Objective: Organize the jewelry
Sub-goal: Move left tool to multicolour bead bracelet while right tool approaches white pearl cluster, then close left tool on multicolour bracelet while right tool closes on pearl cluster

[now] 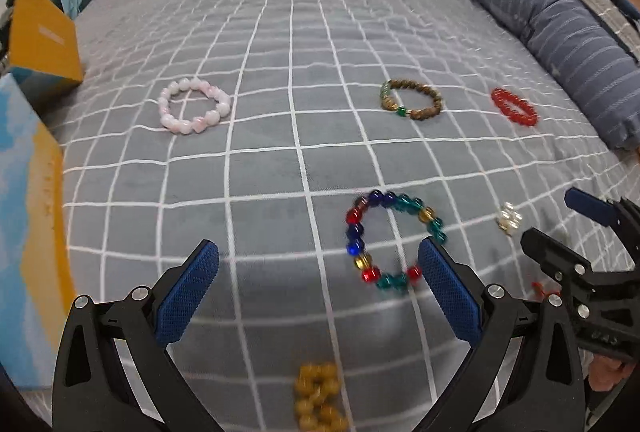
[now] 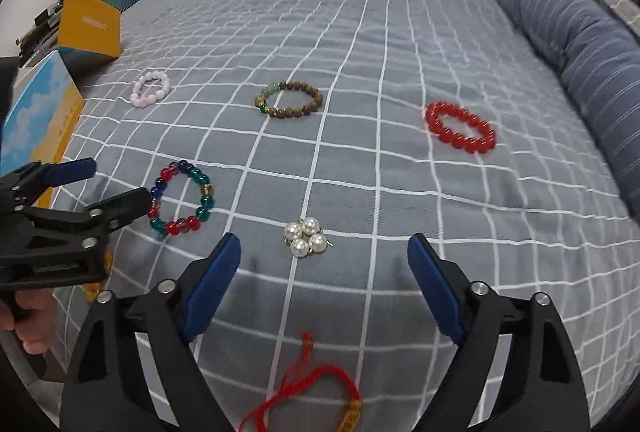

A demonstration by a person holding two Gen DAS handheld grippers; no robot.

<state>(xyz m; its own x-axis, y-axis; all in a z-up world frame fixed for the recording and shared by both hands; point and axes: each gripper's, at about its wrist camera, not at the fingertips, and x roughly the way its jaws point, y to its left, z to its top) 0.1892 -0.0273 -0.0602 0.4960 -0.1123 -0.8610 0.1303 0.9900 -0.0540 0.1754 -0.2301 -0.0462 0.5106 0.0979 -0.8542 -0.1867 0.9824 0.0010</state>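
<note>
Seven loose bracelets and trinkets lie spread apart on the grey checked bedspread, presumably for sorting, the left gripper gaping beside the multicoloured glass-bead bracelet, the right gripper gaping, empty, before the white pearl cluster, nothing blocking either.

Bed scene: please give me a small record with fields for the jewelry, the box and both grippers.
surface: grey checked bedspread
bracelets lying flat: pink bracelet; brown bracelet; red bracelet; multicolour bracelet
other pieces: pearl cluster; red cord bracelet; yellow beads
box: yellow box, at left edge
left gripper: jaws open, empty
right gripper: jaws open, empty
</note>
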